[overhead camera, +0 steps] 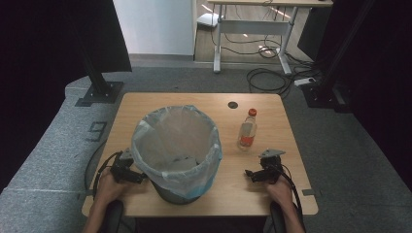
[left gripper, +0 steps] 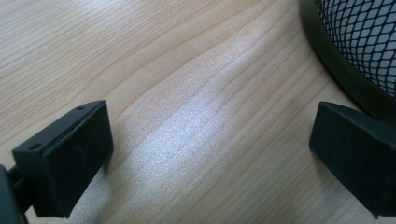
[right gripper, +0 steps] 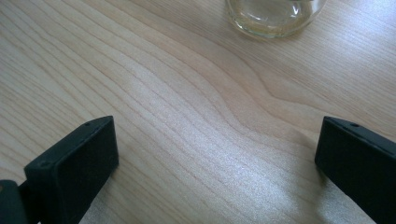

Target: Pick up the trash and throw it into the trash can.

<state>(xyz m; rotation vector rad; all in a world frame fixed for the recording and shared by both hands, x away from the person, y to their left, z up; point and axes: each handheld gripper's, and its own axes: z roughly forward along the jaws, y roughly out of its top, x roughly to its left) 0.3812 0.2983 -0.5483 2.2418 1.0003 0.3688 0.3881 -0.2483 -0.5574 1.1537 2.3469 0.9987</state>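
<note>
Left gripper (overhead camera: 137,177): jaws spread wide, nothing between them, low over bare wooden table (overhead camera: 272,194); black mesh bin (left gripper: 369,42) just beside its right jaw. Right gripper (overhead camera: 249,174): jaws equally wide apart, empty, over bare wood. Bin stands between the grippers, lined with a pale blue bag (overhead camera: 145,141). Beyond the right gripper, clear bottle (overhead camera: 247,130) stands upright, red cap, red label; glassy base visible in right gripper view.

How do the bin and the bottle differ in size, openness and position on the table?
The bin is far bigger and wider than the slim bottle. The bin is open-topped and lined with a pale bag; the bottle is capped in red. The bin stands centre-left, the bottle right of it. Both stand upright on the table, untouched.
</note>
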